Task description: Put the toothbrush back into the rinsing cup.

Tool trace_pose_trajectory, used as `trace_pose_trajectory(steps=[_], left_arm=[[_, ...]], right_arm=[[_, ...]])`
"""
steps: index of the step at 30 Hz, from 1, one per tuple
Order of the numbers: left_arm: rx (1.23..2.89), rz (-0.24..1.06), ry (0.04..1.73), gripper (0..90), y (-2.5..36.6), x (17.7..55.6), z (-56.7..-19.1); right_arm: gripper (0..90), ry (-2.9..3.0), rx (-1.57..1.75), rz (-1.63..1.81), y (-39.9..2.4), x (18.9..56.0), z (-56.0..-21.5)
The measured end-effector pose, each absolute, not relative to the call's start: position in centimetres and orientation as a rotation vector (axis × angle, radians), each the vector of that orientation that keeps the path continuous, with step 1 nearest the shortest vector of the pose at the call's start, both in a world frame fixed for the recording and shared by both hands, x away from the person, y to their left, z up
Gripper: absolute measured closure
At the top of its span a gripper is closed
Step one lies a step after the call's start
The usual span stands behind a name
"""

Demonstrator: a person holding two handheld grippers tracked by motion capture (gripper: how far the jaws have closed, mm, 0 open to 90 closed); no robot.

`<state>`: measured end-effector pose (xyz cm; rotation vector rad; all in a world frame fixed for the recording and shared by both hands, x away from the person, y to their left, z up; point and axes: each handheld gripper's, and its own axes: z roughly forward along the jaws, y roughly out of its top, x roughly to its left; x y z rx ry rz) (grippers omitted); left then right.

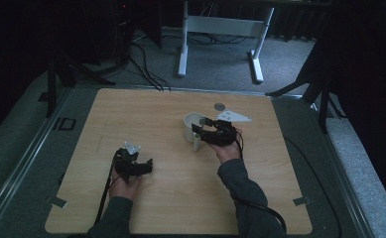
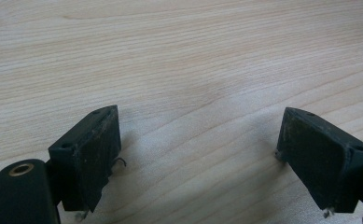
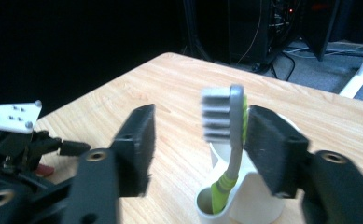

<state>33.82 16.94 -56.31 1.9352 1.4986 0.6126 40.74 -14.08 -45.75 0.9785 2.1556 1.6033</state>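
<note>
Dim room, pale wooden table: the right gripper stands with jaws wide, gripping nothing, around a toothbrush propped in a white holder beside the cup. One jaw sits just beside the bristle head, so pulling away carelessly could tip brush or holder. The left gripper rests open and empty on bare wood; the brush's lower handle is hidden inside the holder.

a grey-and-green toothbrush stands bristles-up in the side holder of a white cup.

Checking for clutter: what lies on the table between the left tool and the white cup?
Only bare wood lies between the left tool and the white cup, as the high view shows.
</note>
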Motion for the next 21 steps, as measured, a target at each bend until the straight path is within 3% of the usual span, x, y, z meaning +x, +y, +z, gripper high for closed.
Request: trace_pose_trajectory(steps=[21], left_arm=[[1.934, 0.612, 1.498, 14.0, 16.9, 33.8, -56.3]], right_arm=[[33.1, 2.235, 0.994, 1.541, -15.9, 40.0, -46.6]])
